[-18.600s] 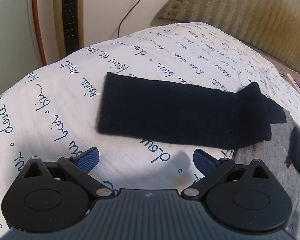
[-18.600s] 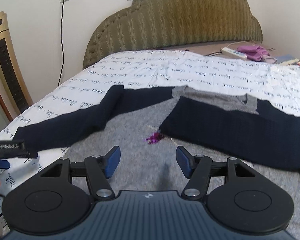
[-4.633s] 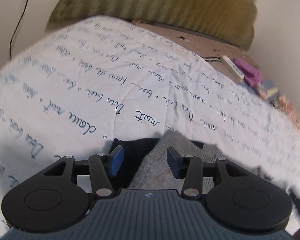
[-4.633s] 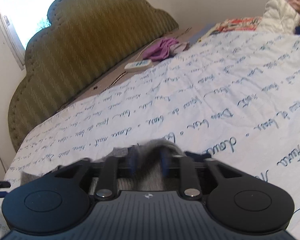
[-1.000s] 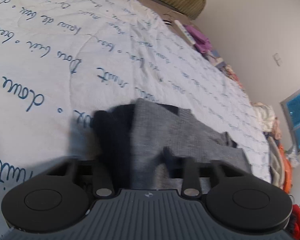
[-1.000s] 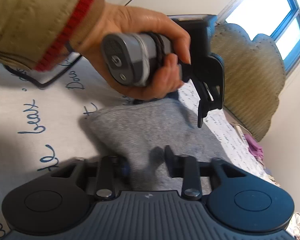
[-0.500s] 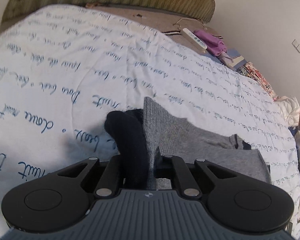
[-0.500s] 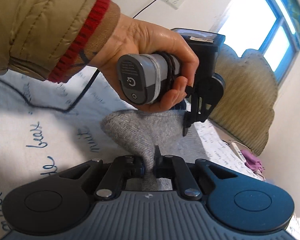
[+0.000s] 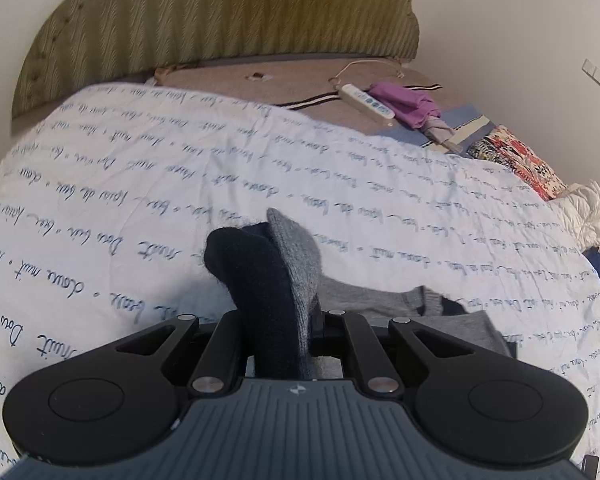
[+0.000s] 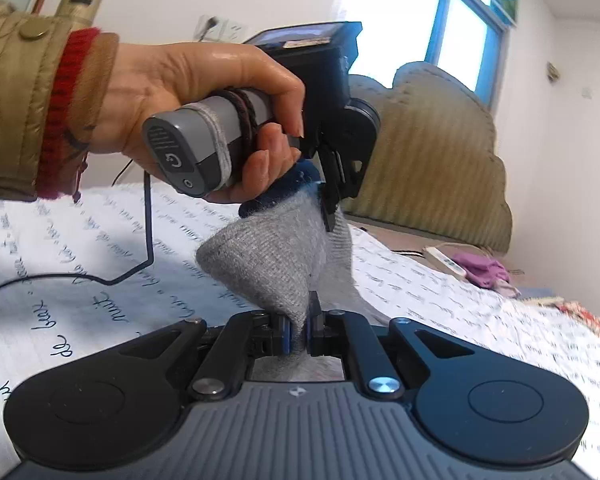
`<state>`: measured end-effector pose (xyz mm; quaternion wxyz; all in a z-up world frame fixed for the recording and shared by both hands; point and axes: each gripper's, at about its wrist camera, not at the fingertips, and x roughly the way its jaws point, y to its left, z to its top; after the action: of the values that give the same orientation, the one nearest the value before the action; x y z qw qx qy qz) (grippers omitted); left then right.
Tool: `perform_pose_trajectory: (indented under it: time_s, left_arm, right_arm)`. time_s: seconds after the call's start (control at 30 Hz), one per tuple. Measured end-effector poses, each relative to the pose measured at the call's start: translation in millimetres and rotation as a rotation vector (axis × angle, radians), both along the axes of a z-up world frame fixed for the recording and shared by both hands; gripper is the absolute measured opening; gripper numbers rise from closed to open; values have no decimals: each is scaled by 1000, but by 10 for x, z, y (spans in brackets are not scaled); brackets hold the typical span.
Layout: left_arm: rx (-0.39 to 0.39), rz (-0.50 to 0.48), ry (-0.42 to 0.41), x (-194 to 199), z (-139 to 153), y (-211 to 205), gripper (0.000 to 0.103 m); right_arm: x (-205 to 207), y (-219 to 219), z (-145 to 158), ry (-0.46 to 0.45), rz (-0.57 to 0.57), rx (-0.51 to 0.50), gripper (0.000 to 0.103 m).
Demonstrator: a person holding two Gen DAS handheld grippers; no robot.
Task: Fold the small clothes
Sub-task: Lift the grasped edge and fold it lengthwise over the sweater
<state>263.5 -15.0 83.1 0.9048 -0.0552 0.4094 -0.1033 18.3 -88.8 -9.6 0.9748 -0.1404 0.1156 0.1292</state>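
Note:
A small grey and navy knit sweater (image 9: 284, 276) is lifted off the white bedspread. In the left wrist view my left gripper (image 9: 284, 332) is shut on a bunched corner where the navy sleeve and grey body stick up between the fingers; the rest of the sweater (image 9: 400, 304) trails to the right on the bed. In the right wrist view my right gripper (image 10: 298, 330) is shut on a grey edge of the sweater (image 10: 268, 260), stretched up to the left gripper (image 10: 332, 204), which a person's hand (image 10: 204, 96) holds just above and beyond.
The white bedspread (image 9: 180, 184) with blue script covers the bed, an olive padded headboard (image 9: 220, 16) behind it. A white power strip (image 9: 366, 100) and purple cloth (image 9: 408, 104) lie by the headboard. More clothes (image 9: 584, 208) pile at the right edge. A black cable (image 10: 100, 272) crosses the bedspread.
Both grippers have closed on the sweater's edge and risen, pulling the knit off the bed. The left view has tilted up toward the headboard; the right gripper has rolled.

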Motion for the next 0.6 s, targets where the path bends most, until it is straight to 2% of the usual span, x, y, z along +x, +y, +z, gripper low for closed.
perform_pose_trajectory:
  time_s: [0.3, 0.6]
  left_arm:
    - [39, -72, -45, -216, 171, -785, 10]
    - [102, -162, -46, -332, -9, -1579, 10]
  right_arm:
    - [-176, -590, 93, -7, -60, 115, 7]
    - [-229, -1175, 8, 38, -139, 241, 7]
